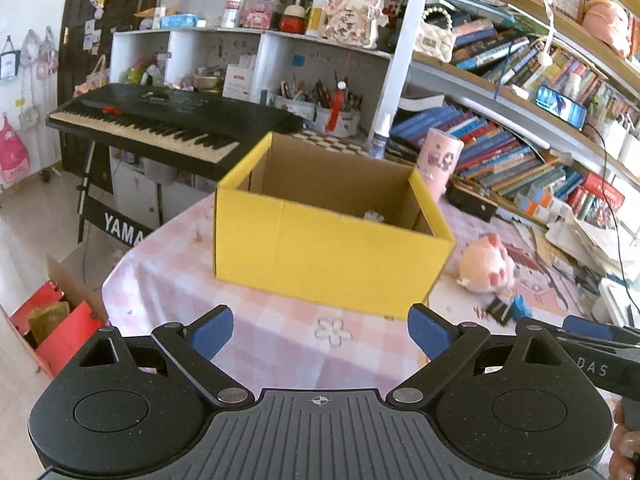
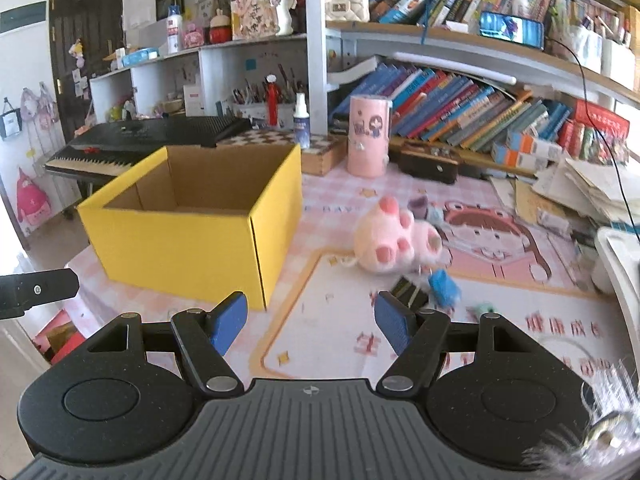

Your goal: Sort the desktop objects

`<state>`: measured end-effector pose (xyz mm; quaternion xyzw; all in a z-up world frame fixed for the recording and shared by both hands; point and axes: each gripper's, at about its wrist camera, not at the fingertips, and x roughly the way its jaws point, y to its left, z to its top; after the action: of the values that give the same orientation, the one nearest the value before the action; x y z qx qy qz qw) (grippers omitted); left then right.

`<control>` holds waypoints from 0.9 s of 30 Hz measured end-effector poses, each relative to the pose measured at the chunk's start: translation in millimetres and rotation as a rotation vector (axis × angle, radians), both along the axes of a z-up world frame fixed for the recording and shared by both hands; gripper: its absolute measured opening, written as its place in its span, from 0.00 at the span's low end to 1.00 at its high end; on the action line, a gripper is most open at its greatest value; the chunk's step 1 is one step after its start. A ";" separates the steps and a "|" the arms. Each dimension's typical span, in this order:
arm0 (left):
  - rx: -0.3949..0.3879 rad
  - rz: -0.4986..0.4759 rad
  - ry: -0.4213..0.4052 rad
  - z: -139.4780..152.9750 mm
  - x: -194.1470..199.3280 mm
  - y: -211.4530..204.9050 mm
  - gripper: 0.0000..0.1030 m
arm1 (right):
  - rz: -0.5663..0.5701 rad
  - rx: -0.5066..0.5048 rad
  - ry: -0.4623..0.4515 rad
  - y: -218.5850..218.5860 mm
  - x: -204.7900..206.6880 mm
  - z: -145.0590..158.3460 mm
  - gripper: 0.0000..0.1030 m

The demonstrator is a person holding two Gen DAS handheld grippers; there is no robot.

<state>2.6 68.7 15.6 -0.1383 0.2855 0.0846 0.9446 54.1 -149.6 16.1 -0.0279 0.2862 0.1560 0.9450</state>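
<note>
A yellow cardboard box (image 1: 328, 248) stands open on the pink checked tablecloth; a small white thing (image 1: 374, 216) lies inside it. The box also shows in the right wrist view (image 2: 180, 248). A pink plush toy (image 2: 394, 242) lies to the right of the box, also in the left wrist view (image 1: 486, 266). A black clip (image 2: 408, 292) and a small blue toy (image 2: 442, 288) lie just in front of the plush. My left gripper (image 1: 320, 334) is open and empty in front of the box. My right gripper (image 2: 310, 322) is open and empty, near the clip.
A pink cylinder (image 2: 368, 136), a spray bottle (image 2: 301, 122) and a dark case (image 2: 430, 164) stand behind. Bookshelves (image 2: 460, 108) fill the right. Paper stacks (image 2: 592, 188) crowd the right edge. A keyboard piano (image 1: 160, 120) stands left, a red box (image 1: 60, 324) below.
</note>
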 end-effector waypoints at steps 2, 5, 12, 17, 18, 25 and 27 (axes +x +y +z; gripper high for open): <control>0.001 -0.012 0.008 -2.1 -4.3 -3.1 0.93 | -0.010 -0.002 0.012 -0.6 -9.0 -4.5 0.66; 0.009 -0.034 0.019 -4.0 -9.1 -8.1 0.93 | -0.009 -0.013 0.033 1.6 -18.9 -10.5 0.66; 0.021 -0.088 0.032 -8.5 -19.9 -16.7 0.93 | 0.012 -0.038 0.041 10.0 -36.5 -15.0 0.68; 0.020 -0.110 0.037 -11.3 -26.4 -20.1 0.93 | 0.023 -0.054 0.041 13.6 -47.8 -17.1 0.69; 0.018 -0.115 0.040 -12.3 -27.8 -20.5 0.93 | 0.023 -0.057 0.044 13.6 -49.9 -17.9 0.69; -0.002 -0.144 0.055 -17.4 -31.1 -23.0 0.93 | 0.007 -0.076 0.074 12.1 -60.2 -23.1 0.71; -0.005 -0.155 0.057 -18.2 -30.2 -24.6 0.93 | -0.003 -0.079 0.082 10.1 -62.0 -24.4 0.72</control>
<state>-27.6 44.1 -2.6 -0.1158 0.3225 0.0144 0.9393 -7.9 -139.5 -8.3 -0.0583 0.3307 0.1440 0.9309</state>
